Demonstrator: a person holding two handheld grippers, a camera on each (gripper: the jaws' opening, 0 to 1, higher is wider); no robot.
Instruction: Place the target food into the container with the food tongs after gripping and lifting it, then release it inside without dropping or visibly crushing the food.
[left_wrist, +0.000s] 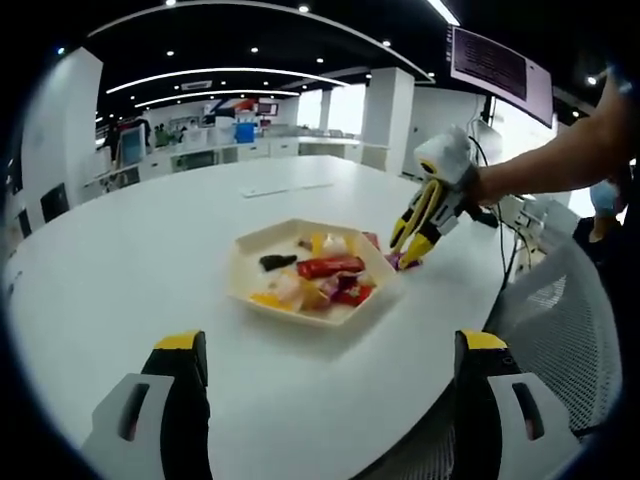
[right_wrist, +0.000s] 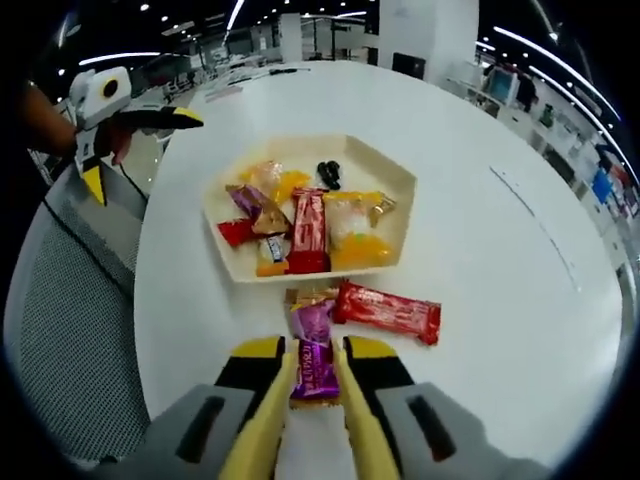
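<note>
The right gripper (right_wrist: 312, 372) carries yellow food tongs (right_wrist: 262, 425), whose two tips bracket a purple foil-wrapped candy (right_wrist: 313, 352) lying on the round white tabletop (right_wrist: 500, 230). The tips sit against its sides, but whether they already pinch it I cannot tell. The candy's long axis runs straight along the tongs. Just beyond it lie a small gold-brown wrapped sweet (right_wrist: 308, 295) and, beside that, a long red wrapped bar (right_wrist: 387, 310). Farther ahead stands the cream hexagonal tray (right_wrist: 398, 178), already holding mixed sweets, so the carry should be short and forward. The left gripper (left_wrist: 330, 385) hangs open near the table's edge, well apart from the tray. The candy's underside is hidden.
</note>
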